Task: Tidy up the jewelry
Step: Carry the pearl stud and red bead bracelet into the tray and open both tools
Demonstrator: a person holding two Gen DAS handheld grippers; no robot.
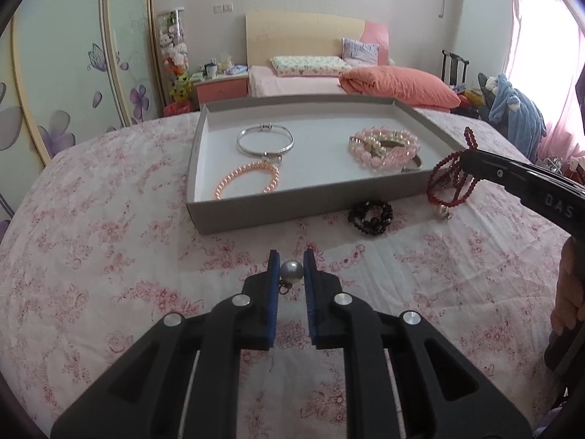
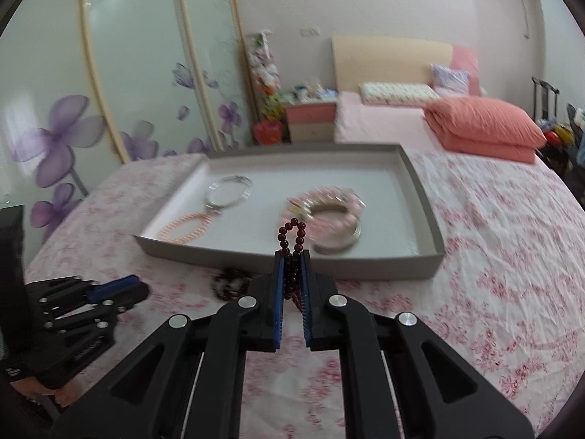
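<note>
A shallow grey tray [image 1: 256,206] lies on the floral bedspread and holds a silver bangle [image 1: 265,142], a peach pearl bracelet [image 1: 248,180] and a pile of pink and white bead bracelets [image 1: 384,148]. My left gripper [image 1: 291,269] is shut on a grey pearl pendant [image 1: 291,271] just above the bedspread, in front of the tray. My right gripper [image 2: 292,270] is shut on a dark red bead necklace [image 2: 292,236]; in the left wrist view the necklace [image 1: 451,183] hangs off the tray's front right corner. A black bead bracelet [image 1: 370,217] lies on the bedspread before the tray.
The tray [image 2: 365,267] sits mid-bed on the pink floral cover [image 1: 109,256]. Beyond it are an orange folded quilt [image 1: 398,86], pillows and a headboard. A flowered wardrobe [image 2: 73,109] stands to the left, a nightstand [image 1: 221,87] at the back.
</note>
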